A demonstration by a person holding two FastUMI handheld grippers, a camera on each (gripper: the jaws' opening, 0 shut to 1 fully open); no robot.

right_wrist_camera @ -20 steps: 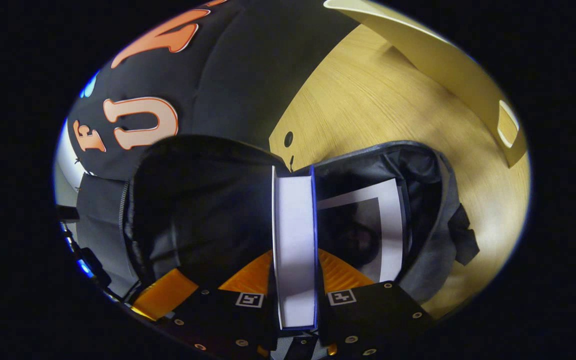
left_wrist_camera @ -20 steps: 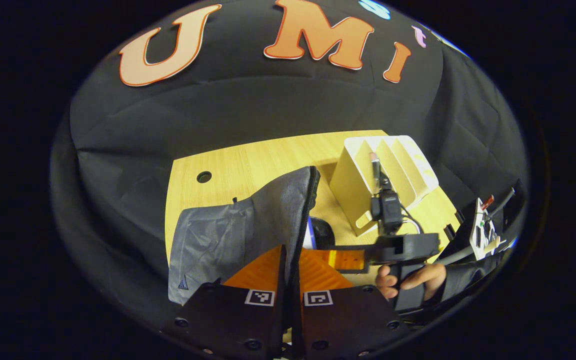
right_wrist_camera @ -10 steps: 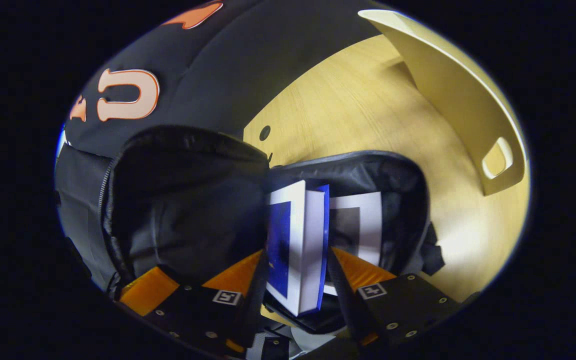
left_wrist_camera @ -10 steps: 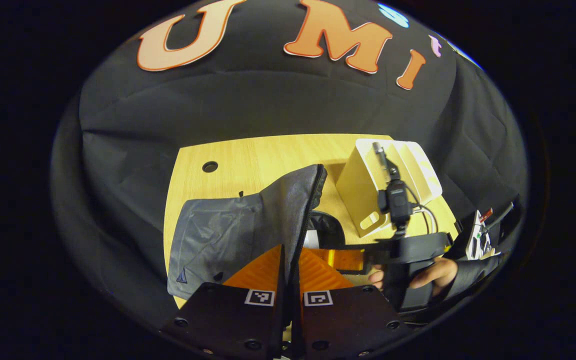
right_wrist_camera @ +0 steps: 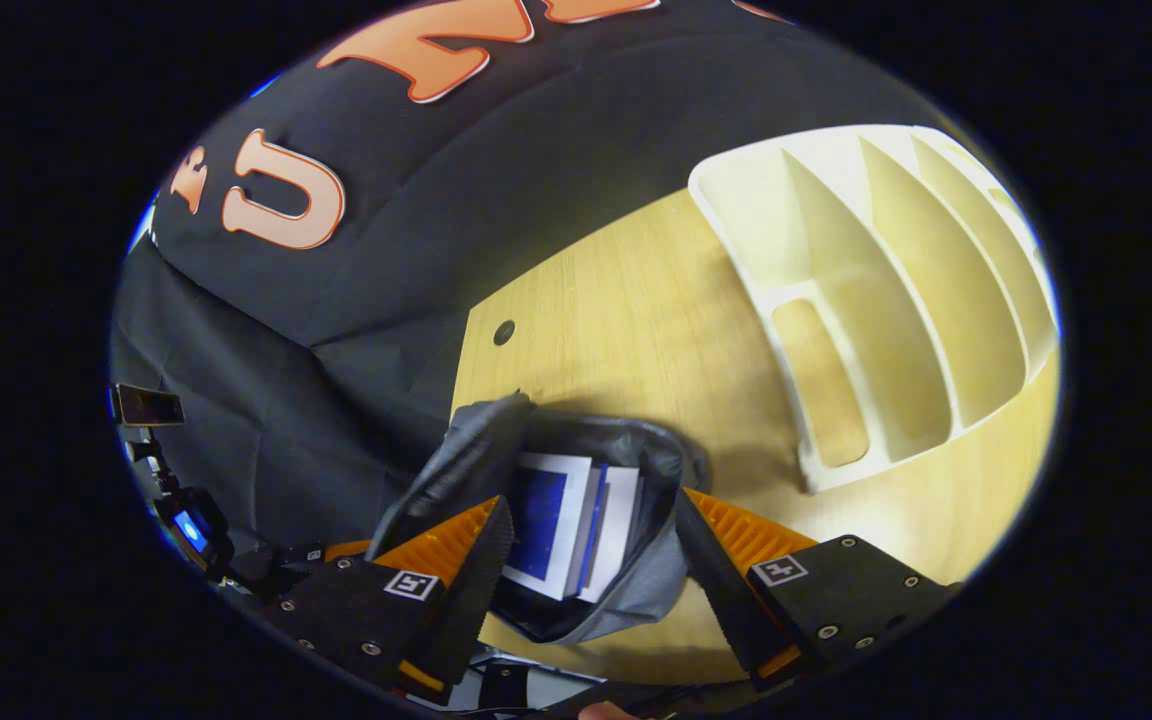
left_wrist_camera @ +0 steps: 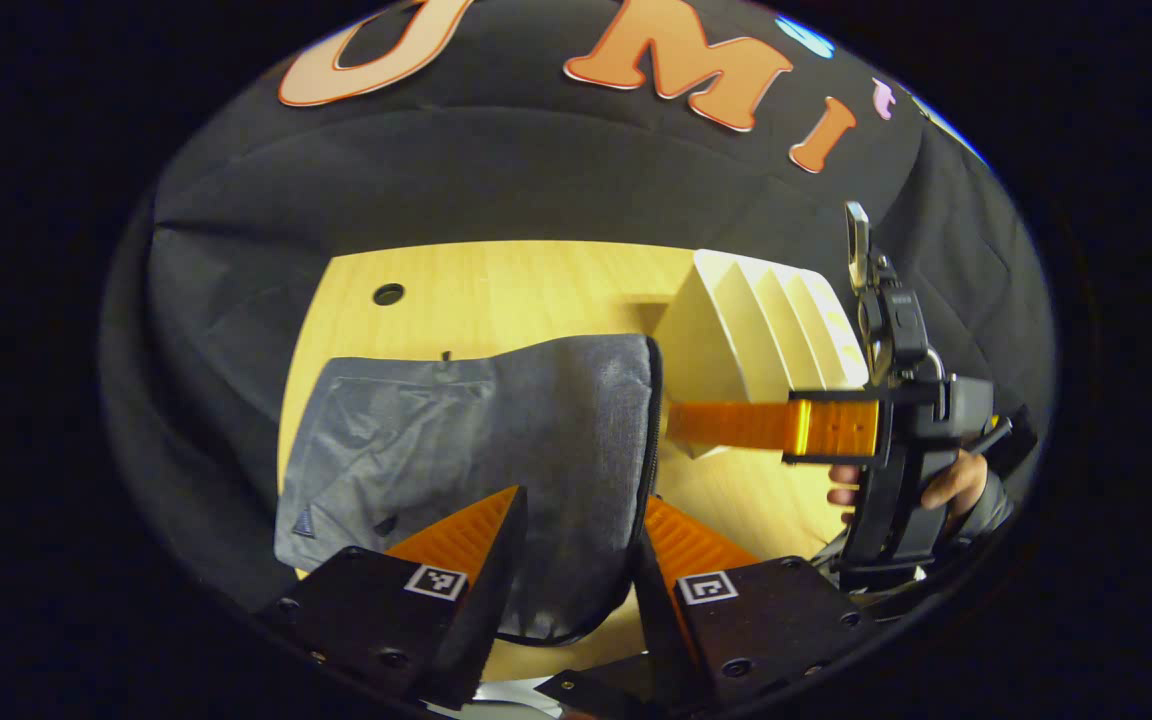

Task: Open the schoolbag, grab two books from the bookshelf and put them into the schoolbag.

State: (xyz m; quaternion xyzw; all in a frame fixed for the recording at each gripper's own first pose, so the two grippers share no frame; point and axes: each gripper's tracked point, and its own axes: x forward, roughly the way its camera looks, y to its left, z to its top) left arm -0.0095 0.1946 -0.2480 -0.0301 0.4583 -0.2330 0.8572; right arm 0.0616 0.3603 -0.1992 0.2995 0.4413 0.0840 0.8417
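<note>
My right gripper (right_wrist_camera: pixel 586 545) is spread wide and holds nothing, hovering above the grey schoolbag (right_wrist_camera: pixel 626 590) on the wooden table (right_wrist_camera: pixel 636 330), where I count two books (right_wrist_camera: pixel 561 530) lying inside the open mouth. Half a second ago the blue book was only just slipping from it. My left gripper (left_wrist_camera: pixel 576 520), clamped on the bag's flap then, now gapes around it; the white bookshelf (right_wrist_camera: pixel 886 300) stands beside the bag.

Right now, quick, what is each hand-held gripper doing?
Left hand-held gripper: open, holding nothing, above the schoolbag.
Right hand-held gripper: open, holding nothing; the books lie in the schoolbag.
</note>
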